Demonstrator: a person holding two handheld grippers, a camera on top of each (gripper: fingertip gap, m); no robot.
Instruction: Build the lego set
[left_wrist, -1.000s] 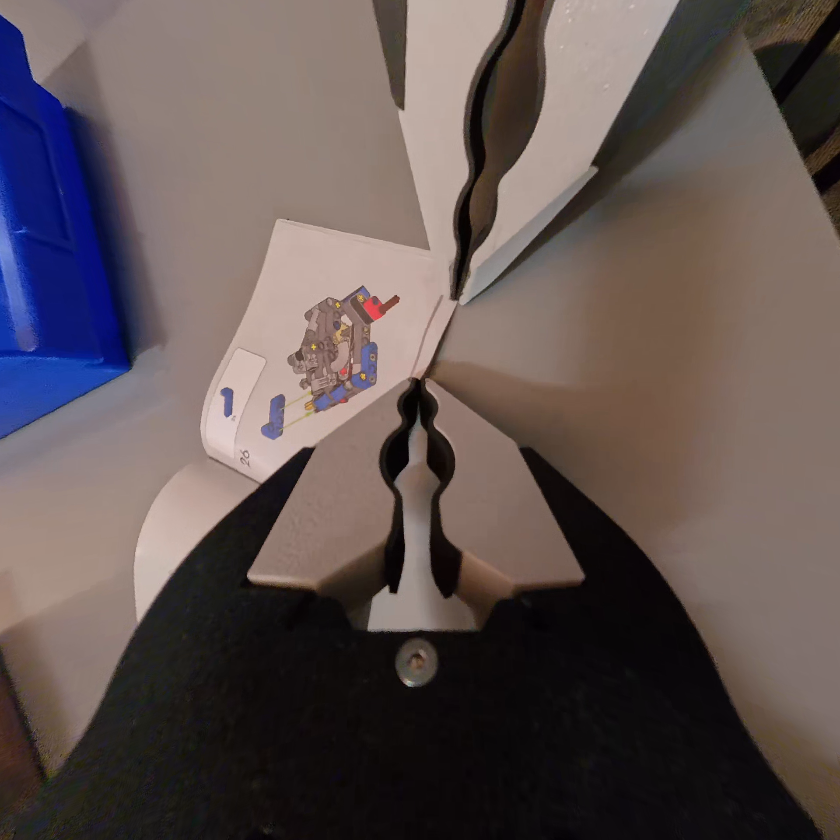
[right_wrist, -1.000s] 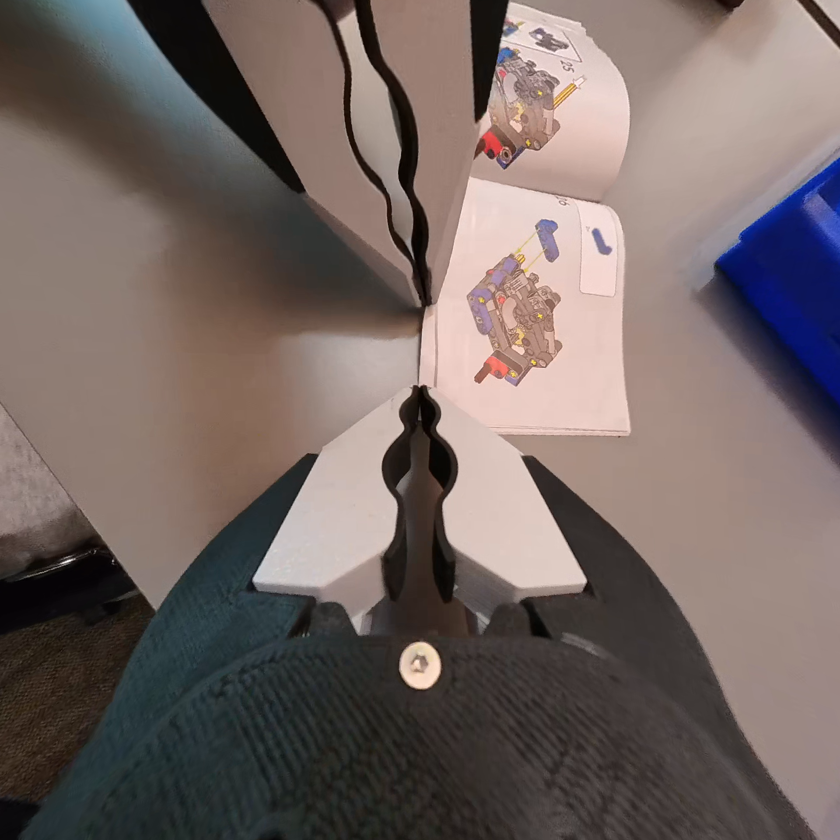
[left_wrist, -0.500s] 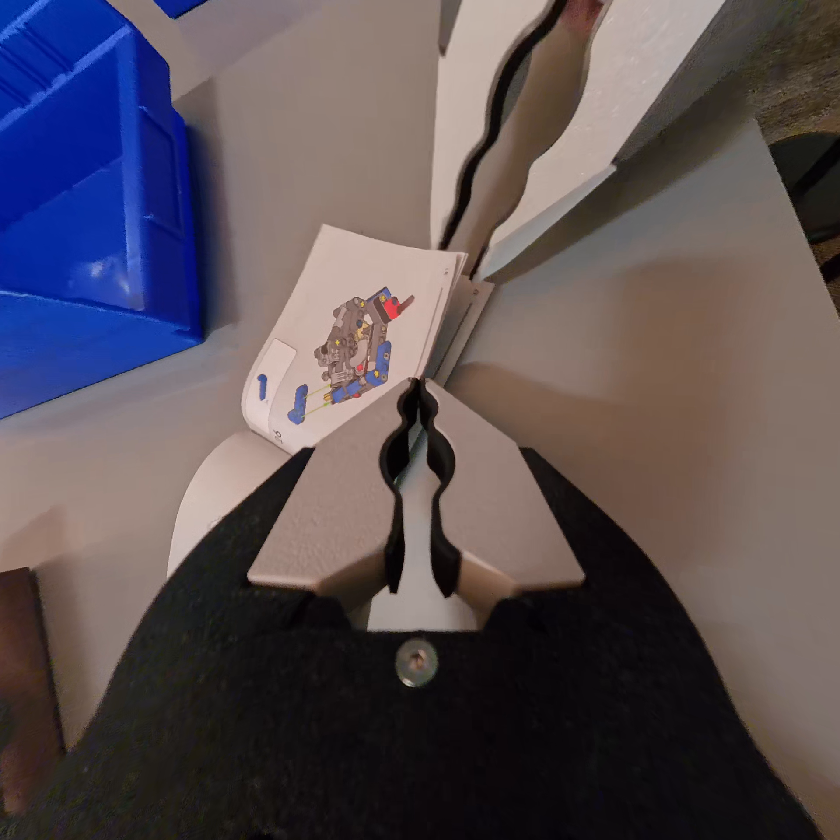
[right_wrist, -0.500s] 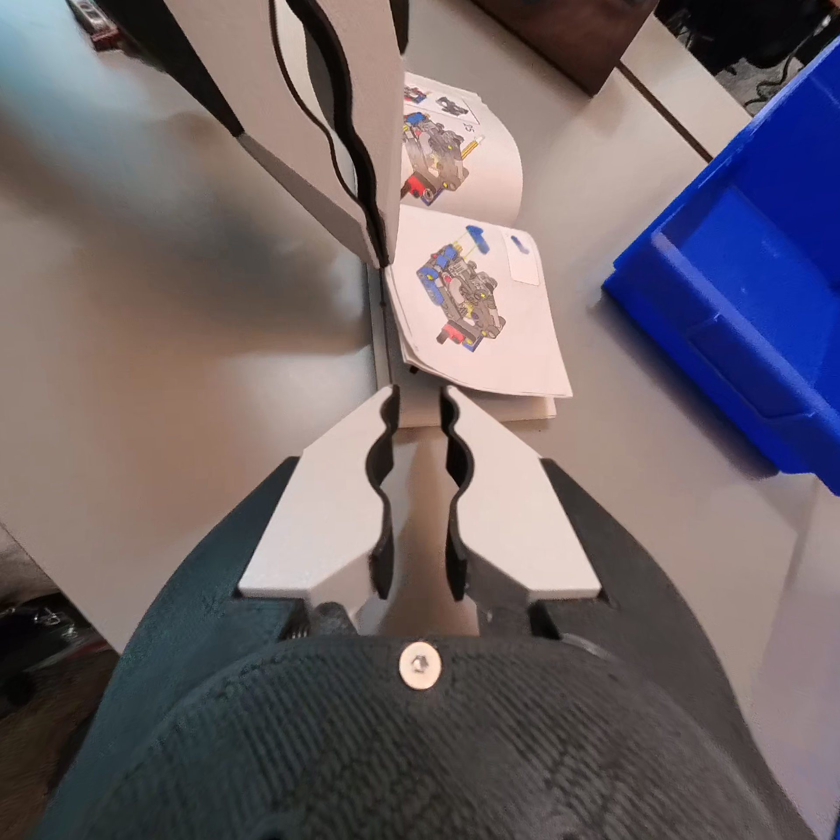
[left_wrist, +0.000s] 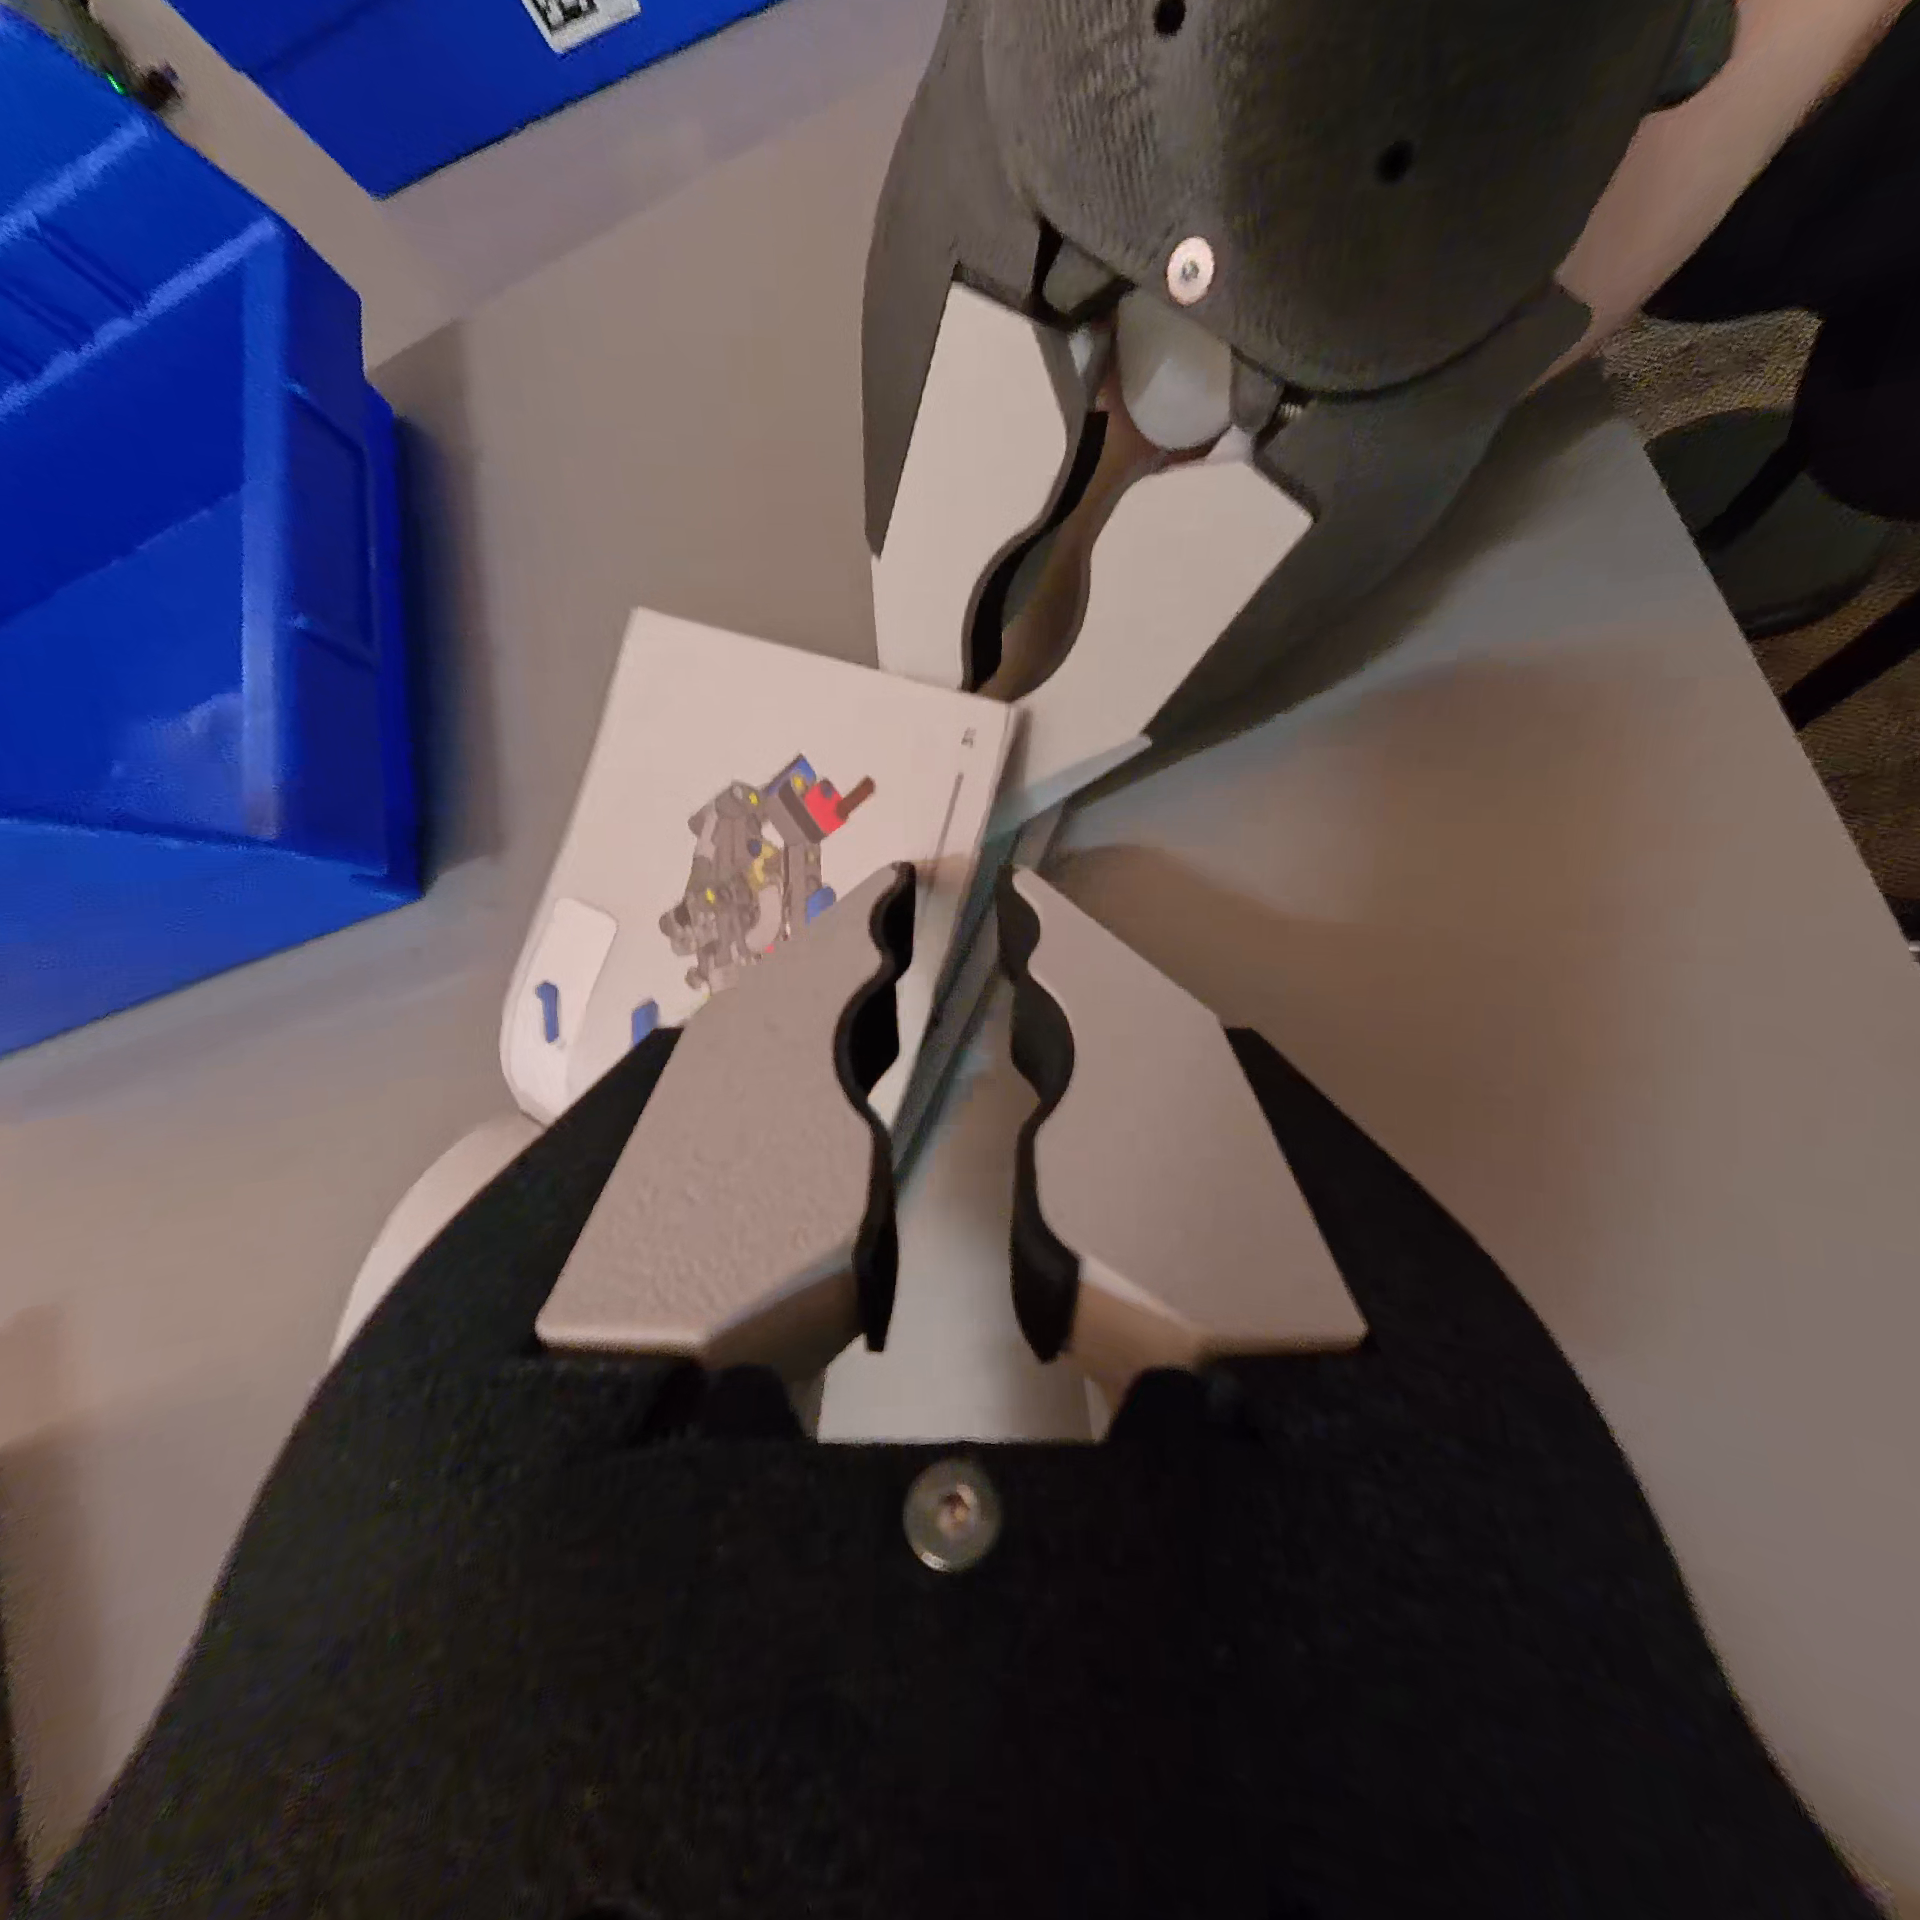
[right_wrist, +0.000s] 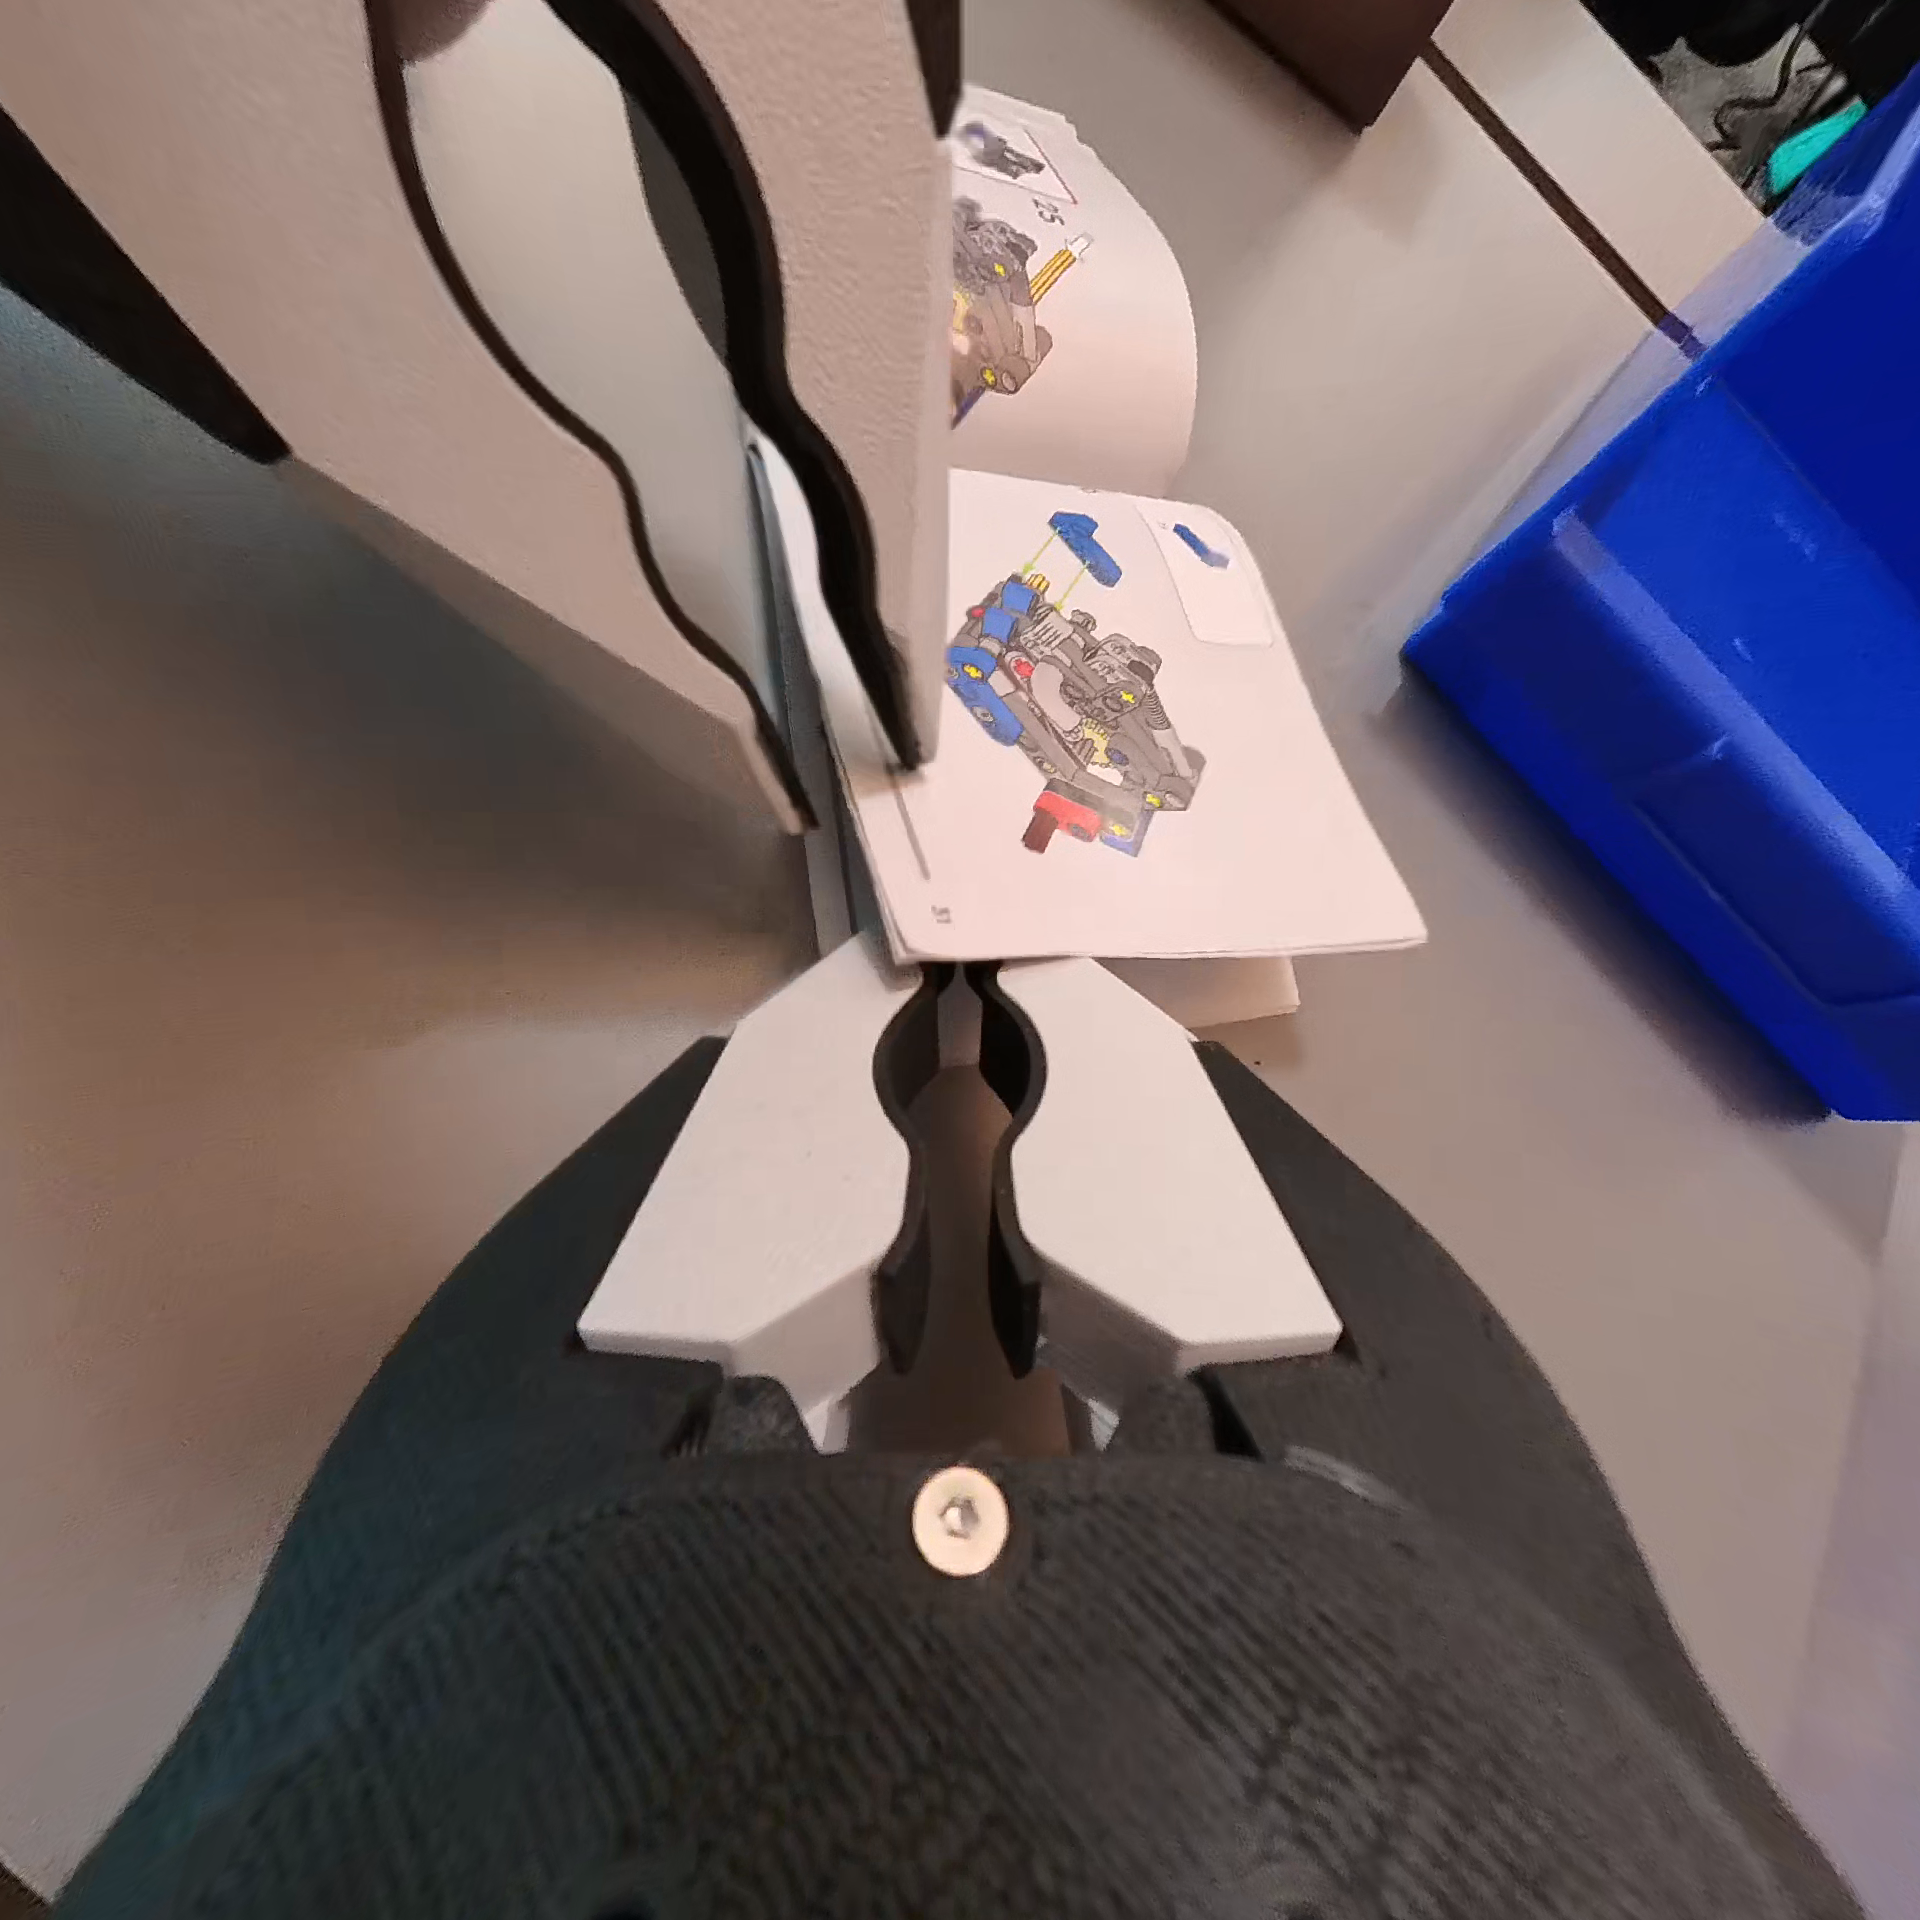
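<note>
An open instruction booklet (left_wrist: 748, 790) with a printed picture of a grey, blue and red model lies on the grey table (left_wrist: 1455, 1039). My left gripper (left_wrist: 956, 878) is open. The edges of several lifted pages run between its pads, with a gap beside them. The right wrist view shows it from the front (right_wrist: 852, 795), fingers apart over the booklet (right_wrist: 1143, 727). My right gripper (right_wrist: 958, 975) is at the booklet's near edge, with its pads closed on a thin white strip of paper. In the left wrist view it (left_wrist: 992, 681) stands at the page's far corner.
A blue bin (left_wrist: 187, 623) stands left of the booklet, to the right in the right wrist view (right_wrist: 1714, 675). A second blue bin (left_wrist: 468, 83) stands behind it. A brown block (right_wrist: 1320, 52) is at the back. The table edge and carpet (left_wrist: 1849, 727) lie to the right. Less than 4 cm separates the two grippers' tips. From either gripper's tips it is about 35 cm to the brown block (right_wrist: 1320, 52).
My left gripper was shut and has opened around the page edges. My right gripper stood open half a second ago and has closed at the booklet's near edge.
</note>
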